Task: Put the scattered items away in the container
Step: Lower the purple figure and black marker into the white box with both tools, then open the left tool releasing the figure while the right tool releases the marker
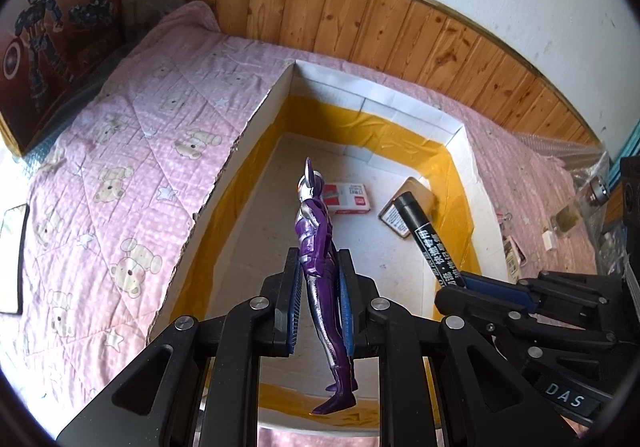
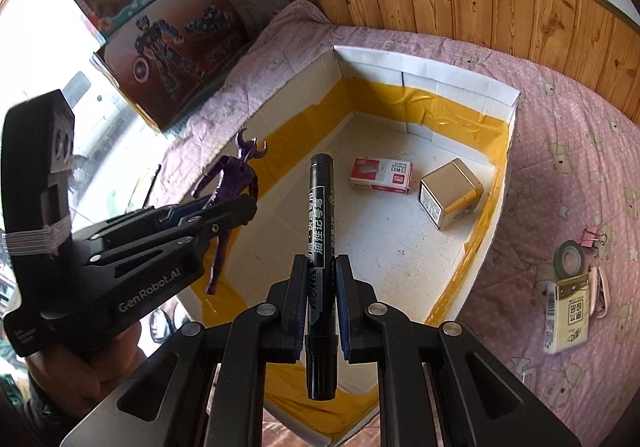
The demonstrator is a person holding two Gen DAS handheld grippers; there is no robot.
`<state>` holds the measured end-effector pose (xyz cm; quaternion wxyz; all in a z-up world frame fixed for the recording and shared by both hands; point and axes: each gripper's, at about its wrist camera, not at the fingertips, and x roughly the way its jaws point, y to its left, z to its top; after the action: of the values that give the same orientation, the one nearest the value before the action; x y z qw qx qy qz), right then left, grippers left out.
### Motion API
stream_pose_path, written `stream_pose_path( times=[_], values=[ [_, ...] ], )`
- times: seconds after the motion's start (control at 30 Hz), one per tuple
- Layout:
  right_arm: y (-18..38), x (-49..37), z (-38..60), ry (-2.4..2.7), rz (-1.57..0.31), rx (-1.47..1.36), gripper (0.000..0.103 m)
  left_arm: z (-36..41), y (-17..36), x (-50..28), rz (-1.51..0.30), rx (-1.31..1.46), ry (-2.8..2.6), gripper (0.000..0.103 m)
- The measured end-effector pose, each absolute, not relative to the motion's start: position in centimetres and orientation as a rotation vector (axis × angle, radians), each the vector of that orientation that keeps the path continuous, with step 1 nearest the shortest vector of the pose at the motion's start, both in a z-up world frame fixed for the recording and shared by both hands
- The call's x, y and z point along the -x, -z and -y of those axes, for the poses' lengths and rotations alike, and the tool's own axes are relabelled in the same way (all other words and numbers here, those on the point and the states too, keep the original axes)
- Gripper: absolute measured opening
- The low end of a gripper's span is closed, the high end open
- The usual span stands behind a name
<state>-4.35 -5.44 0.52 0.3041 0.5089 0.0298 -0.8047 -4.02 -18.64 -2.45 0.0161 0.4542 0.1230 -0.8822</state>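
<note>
A white cardboard box (image 1: 256,119) (image 2: 496,91) with yellow tape inside stands open on the pink bedspread. My left gripper (image 1: 319,267) is shut on a purple and silver toy figure (image 1: 316,243), held above the box; it also shows in the right wrist view (image 2: 236,171). My right gripper (image 2: 323,267) is shut on a black marker pen (image 2: 322,215), also held above the box (image 1: 424,235). A red and white staple box (image 1: 346,199) (image 2: 382,175) and a gold tin (image 2: 450,193) (image 1: 400,221) lie on the box floor.
On the bedspread right of the box lie a tape roll (image 2: 570,257), a pink binder clip (image 2: 596,237) and a tissue pack (image 2: 568,313). Toy cartons (image 1: 44,39) (image 2: 172,47) stand at the back left. A wooden headboard (image 1: 360,23) runs behind. A dark phone (image 1: 12,259) lies at the left.
</note>
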Motion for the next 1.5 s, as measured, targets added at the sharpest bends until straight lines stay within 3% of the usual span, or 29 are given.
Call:
stream_pose_path(
  times=[0.43, 0.67, 1.13, 1.3, 1.5],
  values=[
    [2.2, 5.4, 8.0, 2.104, -0.302, -1.479, 0.015, 18.0, 4.5, 4.5, -0.327, -1.517, 2.67, 0.018],
    [2.2, 5.7, 7.0, 2.13, -0.218, -1.491, 0.017, 18.9, 4.8, 4.6, -0.405, -1.524, 2.611, 0.031],
    [-1.0, 1.9, 3.0, 2.103, 0.052, -1.308, 0.018, 15.6, 1.0, 3.4, -0.327, -1.398, 2.689, 0.032],
    [-3.5, -0.5, -0.8, 2.113, 0.144, -1.174, 0.019, 13.4, -1.7, 1.9, -0.403, -1.281, 2.834, 0.033],
    [-4.4, -4.0, -9.1, 2.268, 0.142, -1.085, 0.029, 8.9, -3.8, 0.2, -0.436, -1.22, 3.029, 0.04]
  ],
)
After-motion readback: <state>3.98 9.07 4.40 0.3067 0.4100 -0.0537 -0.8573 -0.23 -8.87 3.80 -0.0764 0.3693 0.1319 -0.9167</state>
